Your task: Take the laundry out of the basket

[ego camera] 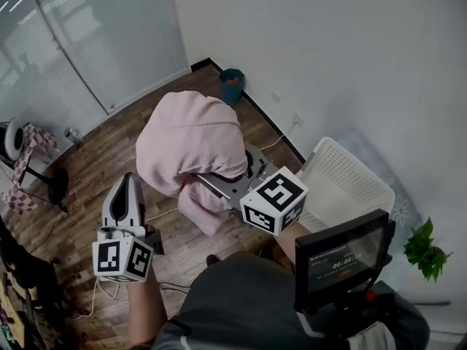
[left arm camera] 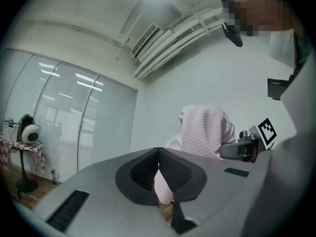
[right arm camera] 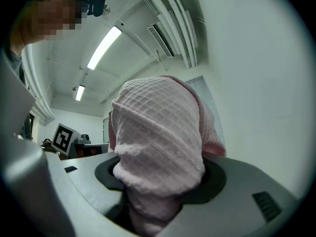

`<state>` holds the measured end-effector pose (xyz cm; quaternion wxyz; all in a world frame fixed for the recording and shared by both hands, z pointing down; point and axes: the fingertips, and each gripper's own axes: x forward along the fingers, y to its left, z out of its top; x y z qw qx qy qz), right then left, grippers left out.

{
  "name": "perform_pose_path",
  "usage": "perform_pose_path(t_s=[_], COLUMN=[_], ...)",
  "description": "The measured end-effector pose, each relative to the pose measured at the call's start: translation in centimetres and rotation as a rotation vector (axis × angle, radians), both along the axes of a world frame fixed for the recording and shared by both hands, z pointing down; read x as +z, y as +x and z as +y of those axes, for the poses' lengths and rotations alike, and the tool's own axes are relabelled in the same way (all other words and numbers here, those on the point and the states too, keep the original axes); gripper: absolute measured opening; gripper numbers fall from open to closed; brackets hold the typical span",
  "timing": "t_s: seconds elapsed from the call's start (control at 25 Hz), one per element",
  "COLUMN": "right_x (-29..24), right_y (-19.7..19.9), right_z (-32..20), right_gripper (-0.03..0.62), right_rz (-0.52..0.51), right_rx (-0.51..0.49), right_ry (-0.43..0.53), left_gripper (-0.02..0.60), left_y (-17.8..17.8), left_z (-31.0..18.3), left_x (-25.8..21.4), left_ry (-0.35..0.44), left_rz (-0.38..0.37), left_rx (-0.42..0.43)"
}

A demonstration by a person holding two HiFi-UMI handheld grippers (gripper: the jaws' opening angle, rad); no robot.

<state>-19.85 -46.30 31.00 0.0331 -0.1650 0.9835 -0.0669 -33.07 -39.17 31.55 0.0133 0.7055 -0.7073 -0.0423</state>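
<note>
Up in the air: the pink cloth (ego camera: 190,141) hangs in a big soft lump over the wood floor (ego camera: 109,159). It is out of the basket.
Right tongs: the right gripper (ego camera: 228,183) is clamped on the pink cloth. A thick bunch of it fills the space between the two jaws, and the rest flops over the top and hides the tips.
Left tongs: the left gripper (ego camera: 129,184) points up, just beside the left edge of the cloth. Its jaws are pressed together at the tips and they hold nothing. A bit of pink shows through the small gap lower down, but that is the cloth hanging behind.
Basket: the white basket (ego camera: 350,181) stands on the floor by the wall, to the right of the right gripper. The cloth does not touch it.
By the wall: a small teal bin (ego camera: 232,84) sits far back, and a green plant (ego camera: 425,250) is at the right edge.
Near the person: a small dark screen (ego camera: 341,259) is right in front of the body, below the basket in the head view.
</note>
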Motion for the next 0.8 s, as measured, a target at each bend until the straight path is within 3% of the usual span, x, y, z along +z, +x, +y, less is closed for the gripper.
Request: perform_pose_path(t_s=[0.8], right_x=[0.33], right_y=[-0.30], right_z=[0.38], right_gripper=[0.284], right_rz=[0.003], right_rx=[-0.019], right_ry=[0.011], left_gripper=[0.008], left_y=[0.36], left_z=[-0.79], left_x=[0.36], left_ry=[-0.010], left_rz=[0.002], left_rx=[0.024])
